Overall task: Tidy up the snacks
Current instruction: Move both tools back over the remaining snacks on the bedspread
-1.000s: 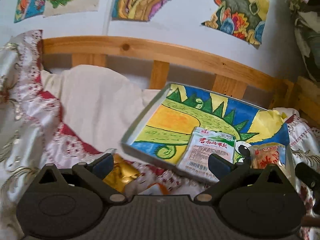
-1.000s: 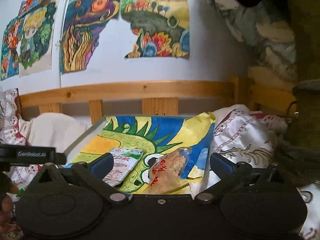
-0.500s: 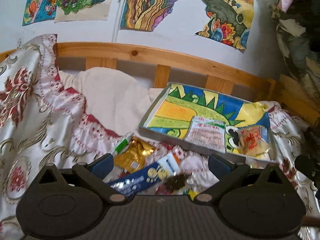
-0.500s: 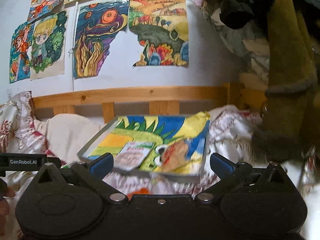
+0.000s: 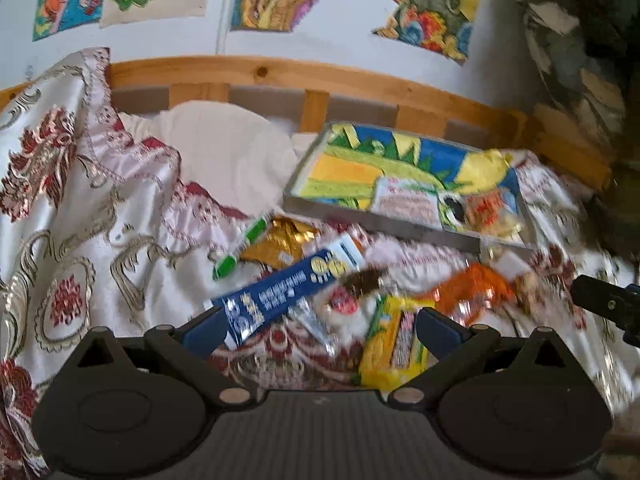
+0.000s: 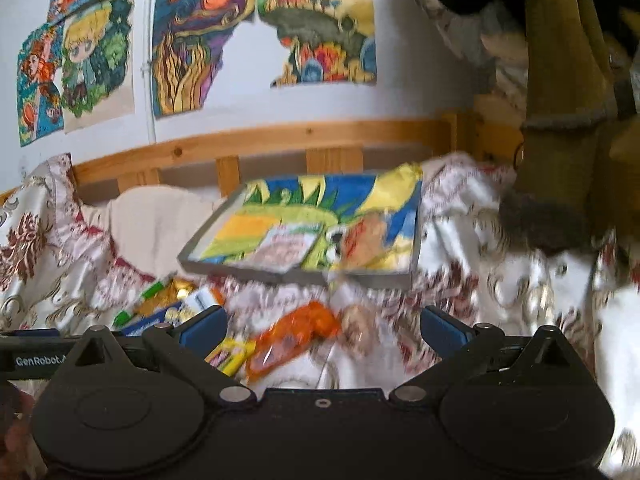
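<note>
Now both claws backed off, loose snacks (image 5: 304, 280) revealed

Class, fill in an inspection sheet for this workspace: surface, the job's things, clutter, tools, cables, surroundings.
Surface: patterned satin bedspread, rumpled.
Job's things: tray lined with a colourful drawing holds a white packet and a clear red-printed packet. Loose on the spread: blue box, gold packet, green-and-white stick, yellow packet, orange packet.
Clutter: nothing seen beyond the snacks.
Tools: left tool open, empty; right tool open, empty.
Cables: nothing seen.
Surroundings: wooden bed rail, drawings on wall.
</note>
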A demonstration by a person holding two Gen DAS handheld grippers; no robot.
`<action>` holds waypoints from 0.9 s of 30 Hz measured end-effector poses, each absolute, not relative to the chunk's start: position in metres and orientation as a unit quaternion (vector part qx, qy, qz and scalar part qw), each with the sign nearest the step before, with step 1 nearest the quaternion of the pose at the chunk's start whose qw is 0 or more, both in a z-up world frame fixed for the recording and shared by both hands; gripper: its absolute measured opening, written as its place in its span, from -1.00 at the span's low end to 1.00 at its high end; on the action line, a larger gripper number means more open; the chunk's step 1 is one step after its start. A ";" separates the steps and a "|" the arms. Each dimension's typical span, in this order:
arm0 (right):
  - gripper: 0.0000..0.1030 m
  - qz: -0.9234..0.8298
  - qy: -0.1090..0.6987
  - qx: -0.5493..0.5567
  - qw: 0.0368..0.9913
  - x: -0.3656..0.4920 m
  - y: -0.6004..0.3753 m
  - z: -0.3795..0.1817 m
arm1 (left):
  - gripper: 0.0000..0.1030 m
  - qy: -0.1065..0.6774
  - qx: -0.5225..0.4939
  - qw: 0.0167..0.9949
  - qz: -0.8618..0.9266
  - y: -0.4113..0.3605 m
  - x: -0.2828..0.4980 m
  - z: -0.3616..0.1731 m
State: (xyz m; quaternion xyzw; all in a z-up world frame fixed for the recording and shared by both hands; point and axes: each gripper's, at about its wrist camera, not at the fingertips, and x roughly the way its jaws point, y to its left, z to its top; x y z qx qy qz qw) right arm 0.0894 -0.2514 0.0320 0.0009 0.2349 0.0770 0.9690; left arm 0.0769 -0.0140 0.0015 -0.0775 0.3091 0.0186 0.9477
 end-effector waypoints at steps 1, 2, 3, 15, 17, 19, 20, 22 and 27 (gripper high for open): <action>0.99 0.078 0.245 0.001 0.966 0.086 -0.251 0.029 | 0.99 0.313 -0.074 0.947 0.013 -0.014 0.075 -0.001; 0.99 0.077 0.252 -0.002 0.965 0.084 -0.250 0.027 | 0.99 0.316 -0.070 0.946 0.009 -0.014 0.073 -0.002; 0.99 0.075 0.253 -0.006 0.964 0.081 -0.249 0.027 | 0.99 0.319 -0.066 0.945 0.004 -0.014 0.071 -0.004; 0.99 0.068 0.280 -0.026 0.957 0.082 -0.243 0.020 | 0.99 0.339 -0.078 0.937 0.008 -0.010 0.069 -0.008; 0.99 0.067 0.284 -0.026 0.956 0.084 -0.244 0.020 | 0.99 0.342 -0.079 0.936 0.009 -0.011 0.070 -0.009; 0.99 0.066 0.287 -0.023 0.955 0.085 -0.244 0.019 | 0.99 0.343 -0.078 0.936 0.009 -0.012 0.071 -0.010; 0.99 0.066 0.288 -0.022 0.955 0.085 -0.244 0.019 | 0.99 0.344 -0.077 0.936 0.008 -0.013 0.071 -0.010; 0.99 0.065 0.292 -0.020 0.954 0.087 -0.245 0.019 | 0.99 0.344 -0.075 0.936 0.007 -0.014 0.072 -0.010; 0.99 0.064 0.297 -0.014 0.953 0.089 -0.246 0.018 | 0.99 0.345 -0.074 0.936 0.008 -0.016 0.073 -0.011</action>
